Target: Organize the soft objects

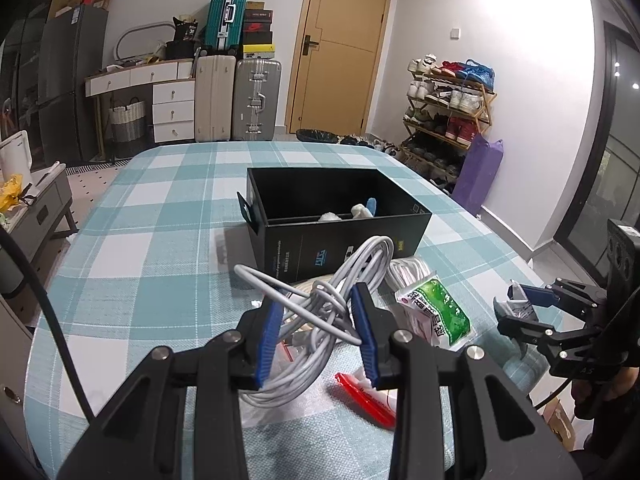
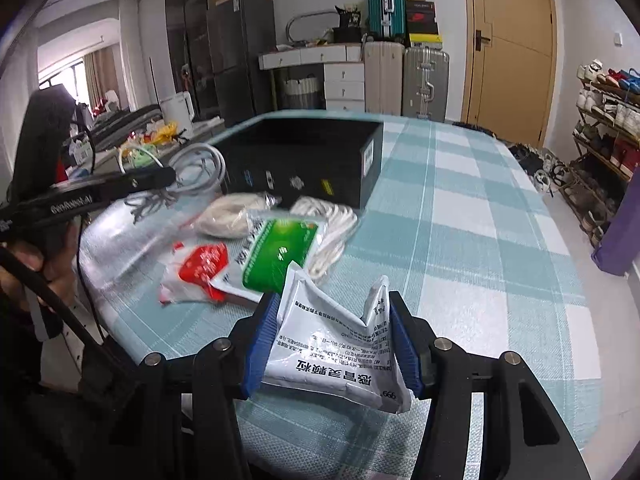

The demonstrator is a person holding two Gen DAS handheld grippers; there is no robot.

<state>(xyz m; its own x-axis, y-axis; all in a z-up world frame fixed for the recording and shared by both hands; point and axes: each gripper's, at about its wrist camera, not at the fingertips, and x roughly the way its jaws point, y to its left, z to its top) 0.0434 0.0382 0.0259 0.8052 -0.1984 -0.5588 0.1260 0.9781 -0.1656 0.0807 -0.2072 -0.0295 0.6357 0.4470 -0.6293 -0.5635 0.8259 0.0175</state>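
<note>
- Nearest in the right wrist view: right gripper (image 2: 334,344), blue pads pressed against both side edges of a white printed sachet (image 2: 336,344), buckling it into a U; sachet raised clear of the checked tablecloth (image 2: 460,216).
- Nearest in the left wrist view: left gripper (image 1: 320,336), jaws clenched on a bundle of grey cable (image 1: 320,312), loops spilling above and below the pads, lifted off the cloth.
- Just under and right of the cable: a red-and-white packet (image 1: 366,400) lying flat, next to a green-and-white packet (image 1: 438,312).
- Behind those, close to the box front: two coils of white rope (image 2: 332,228), one partly under the green packet.
- Further back, mid-table: an open black box (image 1: 340,216), a white soft item and a blue one visible inside near its front wall.
- Far side of the room: suitcases (image 1: 236,96) stacked beside a white drawer unit (image 1: 174,112), a tan door (image 1: 340,48), a loaded shoe rack (image 1: 448,116) on the right wall with a purple bag (image 1: 478,176) leaning near it.
</note>
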